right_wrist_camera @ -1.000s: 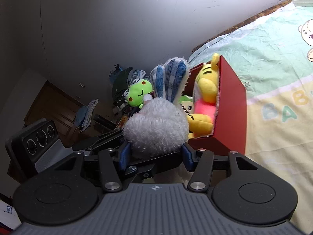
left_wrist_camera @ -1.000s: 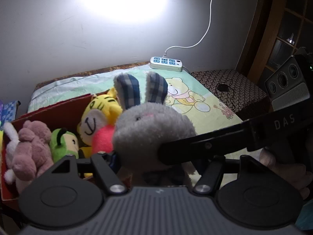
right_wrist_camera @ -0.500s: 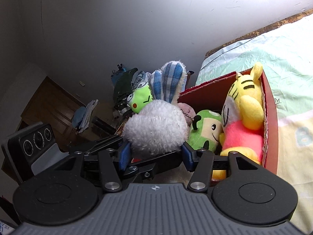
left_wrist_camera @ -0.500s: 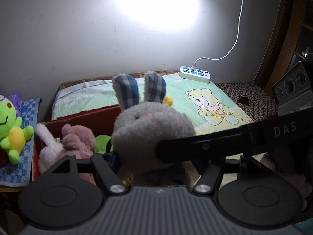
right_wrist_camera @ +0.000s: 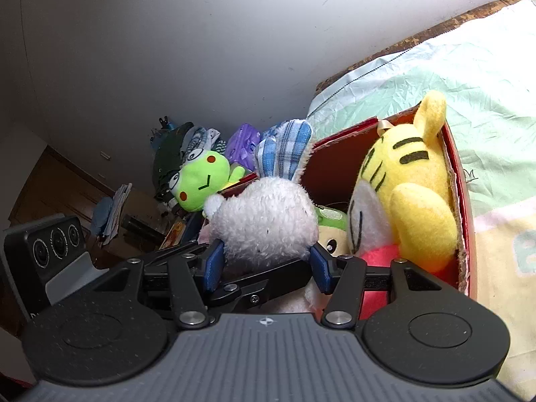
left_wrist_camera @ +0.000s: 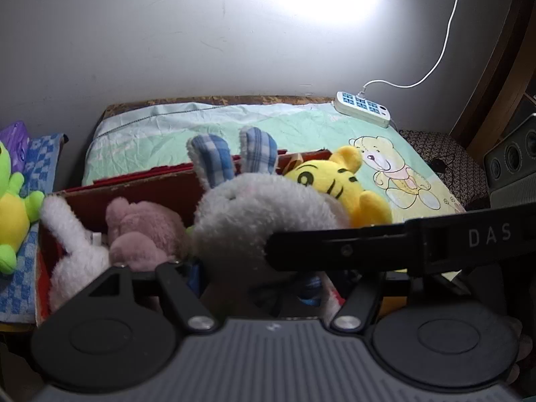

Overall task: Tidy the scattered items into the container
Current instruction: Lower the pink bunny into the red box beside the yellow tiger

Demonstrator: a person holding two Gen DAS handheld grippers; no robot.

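Grey plush fills both views: a fluffy rabbit [right_wrist_camera: 264, 221] with blue checked ears hangs over the open red box [right_wrist_camera: 464, 201] on the bed [left_wrist_camera: 301, 124]. The right claw [right_wrist_camera: 266, 263] is clamped on its body, a blue pad pressed into the fur at either side. The left claw [left_wrist_camera: 254, 278] reaches in around the same rabbit from its own side; its fingertips are buried behind the fur and the other tool's black arm, so I cannot tell whether it grips.

Inside the box, a yellow tiger toy [right_wrist_camera: 408, 194] leans against the wall at three o'clock of the rabbit in the right view, with a small green toy [right_wrist_camera: 330, 217] wedged between them. At nine o'clock in the left view lie a pink plush [left_wrist_camera: 140, 231] and a white one [left_wrist_camera: 73, 261], touching.

Outside the box, a green frog [right_wrist_camera: 201, 179] sits at ten o'clock. A white power strip [left_wrist_camera: 363, 109] lies on the bed's far edge.
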